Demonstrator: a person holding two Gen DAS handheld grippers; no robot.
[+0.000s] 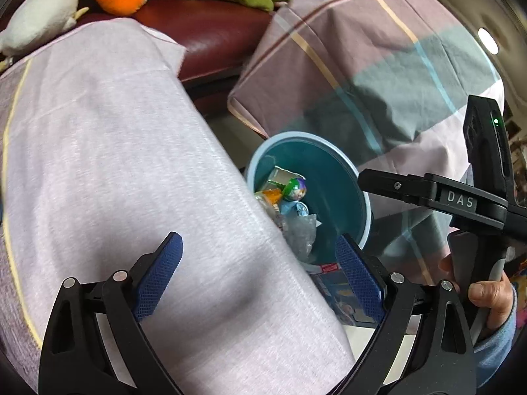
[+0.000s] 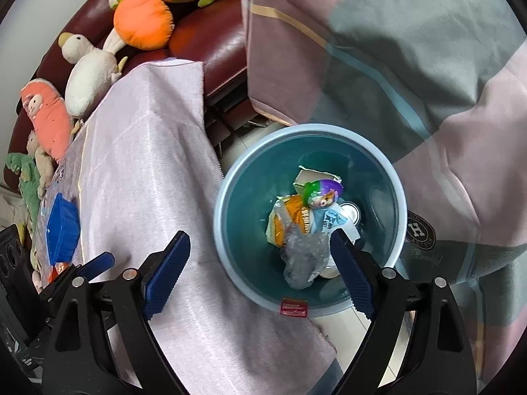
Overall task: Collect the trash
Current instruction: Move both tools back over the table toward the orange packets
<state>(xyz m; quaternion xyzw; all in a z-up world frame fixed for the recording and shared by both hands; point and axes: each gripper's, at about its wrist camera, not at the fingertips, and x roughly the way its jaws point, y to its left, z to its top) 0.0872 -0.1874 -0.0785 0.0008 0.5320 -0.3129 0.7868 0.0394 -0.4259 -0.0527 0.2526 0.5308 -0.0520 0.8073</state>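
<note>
Your right gripper (image 2: 260,266) hangs over the bin (image 2: 227,177), jaws spread wide with nothing between them. Your left gripper (image 1: 260,276) has its jaws wide apart too, empty, above the pale cloth (image 1: 131,164) on the counter left of the bin. The trash (image 2: 306,217) (wrappers, a crumpled clear bag, a colourful packet) lies in the bottom of the bin. Plush toys (image 2: 141,26) sit on the far sofa (image 2: 214,42).
</note>
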